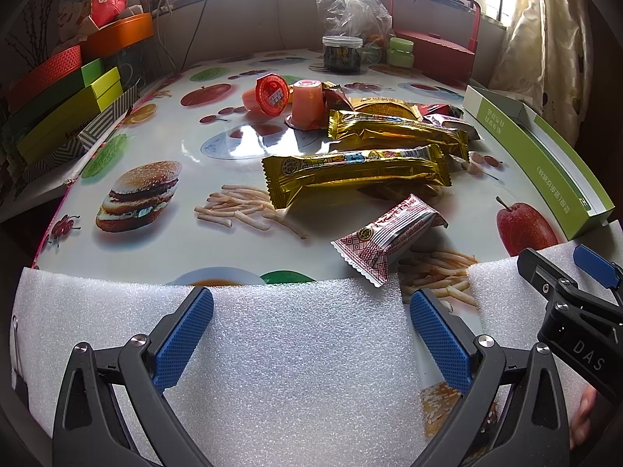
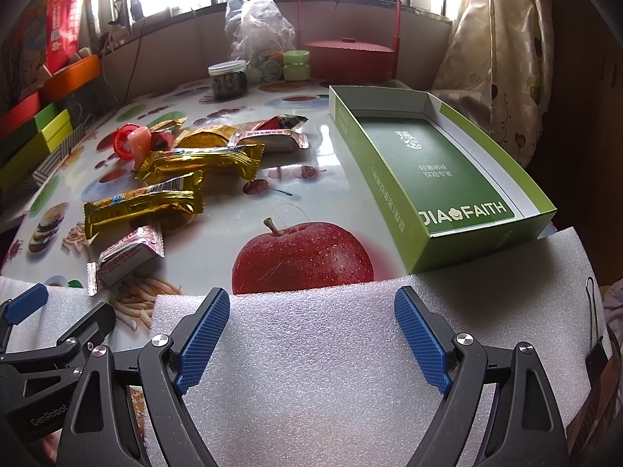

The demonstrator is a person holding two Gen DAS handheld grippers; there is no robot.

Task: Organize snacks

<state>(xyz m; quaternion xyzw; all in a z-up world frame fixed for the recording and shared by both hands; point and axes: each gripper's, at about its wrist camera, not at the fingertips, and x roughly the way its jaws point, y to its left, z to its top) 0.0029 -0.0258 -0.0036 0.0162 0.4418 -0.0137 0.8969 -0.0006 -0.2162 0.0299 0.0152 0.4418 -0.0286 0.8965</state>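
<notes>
A: What is around the snacks on the desk [image 2: 342, 179]?

B: At the far edge stand a dark jar with a clear lid [image 2: 228, 80], a small green jar [image 2: 296, 64], a crumpled plastic bag [image 2: 259, 41] and a red carrying basket [image 2: 348, 48]. On the left side there are stacked boxes in green, yellow and orange [image 1: 66, 116]. Two white foam sheets [image 1: 296, 369] lie at the near edge.

A: And the snacks themselves?

B: They lie in a loose pile in the middle. Two long gold bar wrappers [image 1: 356, 173] lie side by side. A red-and-white patterned packet [image 1: 387, 243] is nearest, apart from the gold ones, and its corner touches the foam. Behind them are two orange jelly cups [image 1: 290, 99]; one is on its side and the other stands upside down. More red packets [image 2: 272, 134] are behind the gold bars.

A: Where is the box?

B: The open green box [image 2: 440, 171] stands on the right of the pile, well apart from it. Only a green printed card lies inside.

A: How are the grippers?

B: The left gripper [image 1: 311, 340] rests low over the foam with its jaws wide apart and holds nothing. The right gripper [image 2: 311, 334] is just beside it, also spread wide over the foam, with nothing between the blue pads [image 2: 202, 342]. Both point toward the pile.
</notes>
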